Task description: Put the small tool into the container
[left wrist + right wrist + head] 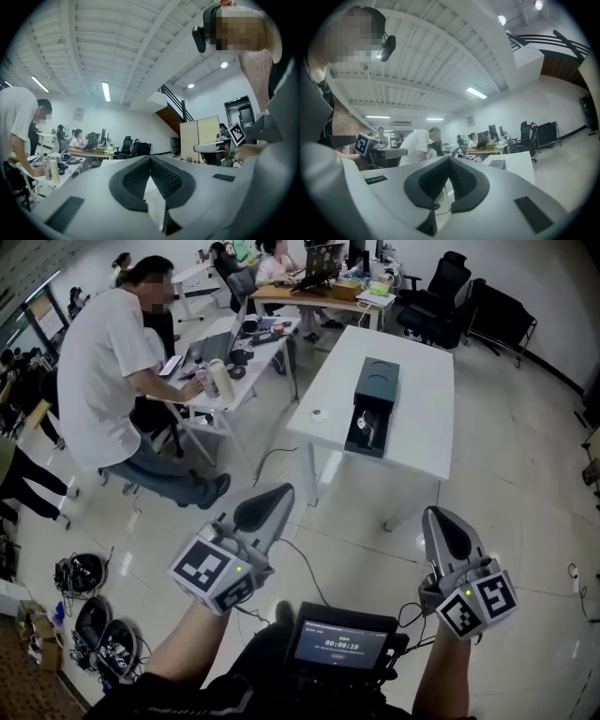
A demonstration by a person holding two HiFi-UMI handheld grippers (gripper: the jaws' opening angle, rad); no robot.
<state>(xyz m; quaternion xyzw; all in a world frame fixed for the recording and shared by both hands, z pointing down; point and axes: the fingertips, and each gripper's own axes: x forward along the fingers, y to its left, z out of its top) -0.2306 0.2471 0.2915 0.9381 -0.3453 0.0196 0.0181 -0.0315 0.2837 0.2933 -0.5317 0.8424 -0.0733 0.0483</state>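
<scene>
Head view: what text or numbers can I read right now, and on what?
"00:00:19", as best it reads, on the small black screen at the bottom edge.
Line under it: too small to read.
White wall poster, left gripper view: blurred.
No other legible text.

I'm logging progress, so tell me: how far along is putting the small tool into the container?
Done: nothing clearly. Something shiny lies in the open near end of the container, too small to identify. In hand: nothing. The left gripper and right gripper are shut, empty and held well short of the table. Left: probably the whole job. A small object lies on the table beside the container.
</scene>
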